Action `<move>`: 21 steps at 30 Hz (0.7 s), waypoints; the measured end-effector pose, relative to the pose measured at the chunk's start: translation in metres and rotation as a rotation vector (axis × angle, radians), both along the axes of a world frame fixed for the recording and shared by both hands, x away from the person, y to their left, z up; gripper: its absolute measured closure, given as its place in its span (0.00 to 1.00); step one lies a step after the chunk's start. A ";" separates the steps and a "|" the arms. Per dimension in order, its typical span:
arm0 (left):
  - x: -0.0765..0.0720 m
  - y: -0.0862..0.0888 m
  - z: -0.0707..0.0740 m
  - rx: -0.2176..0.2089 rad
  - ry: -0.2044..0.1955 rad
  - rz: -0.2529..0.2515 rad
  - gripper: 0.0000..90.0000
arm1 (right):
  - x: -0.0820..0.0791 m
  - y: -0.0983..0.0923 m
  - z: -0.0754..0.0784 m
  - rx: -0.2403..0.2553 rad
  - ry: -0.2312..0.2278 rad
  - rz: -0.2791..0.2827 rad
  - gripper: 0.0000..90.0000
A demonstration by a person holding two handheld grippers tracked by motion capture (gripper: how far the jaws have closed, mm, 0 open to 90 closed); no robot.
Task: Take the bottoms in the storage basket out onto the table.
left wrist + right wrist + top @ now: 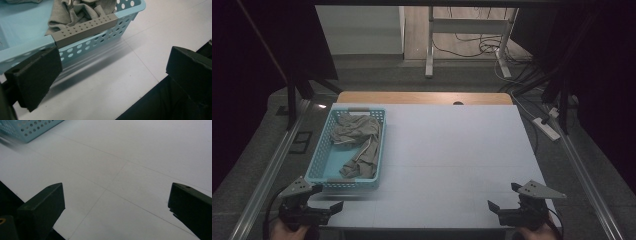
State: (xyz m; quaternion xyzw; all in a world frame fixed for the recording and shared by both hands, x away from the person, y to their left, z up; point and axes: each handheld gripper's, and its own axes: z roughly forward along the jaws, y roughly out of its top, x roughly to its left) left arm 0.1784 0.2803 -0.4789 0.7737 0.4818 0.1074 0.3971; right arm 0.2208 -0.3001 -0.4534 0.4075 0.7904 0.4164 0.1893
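A light blue perforated basket [380, 131] stands on the left half of the white table, with crumpled grey clothing [357, 140] lying in it. In the left gripper view the basket's near wall [100, 40] and its grey handle [85, 30] are close ahead, the grey cloth [75, 10] behind them. My left gripper [328, 197] is held at the table's near left corner, just in front of the basket, jaws wide apart with nothing between them. My right gripper [502, 196] is held at the near right corner, open and empty over bare table.
The white table top [452, 150] stretches to the right of the basket. A wooden strip [422, 97] runs along its far edge. Beyond stand a desk frame [430, 45] and floor cables [472, 47]; a power strip [546, 127] lies to the right.
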 end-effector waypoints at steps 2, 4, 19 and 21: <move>0.000 -0.001 0.000 0.007 -0.004 -0.006 0.00 | 0.001 -0.003 0.000 0.029 0.004 -0.018 0.02; -0.001 -0.002 0.000 0.013 -0.014 -0.006 0.00 | 0.001 -0.006 0.001 0.046 0.020 -0.031 0.02; 0.001 -0.001 0.000 0.009 0.002 -0.013 0.00 | 0.002 -0.007 0.000 0.038 0.044 -0.025 0.02; 0.001 -0.003 0.000 0.016 0.003 -0.017 0.00 | 0.003 -0.007 0.000 0.039 0.050 -0.023 0.02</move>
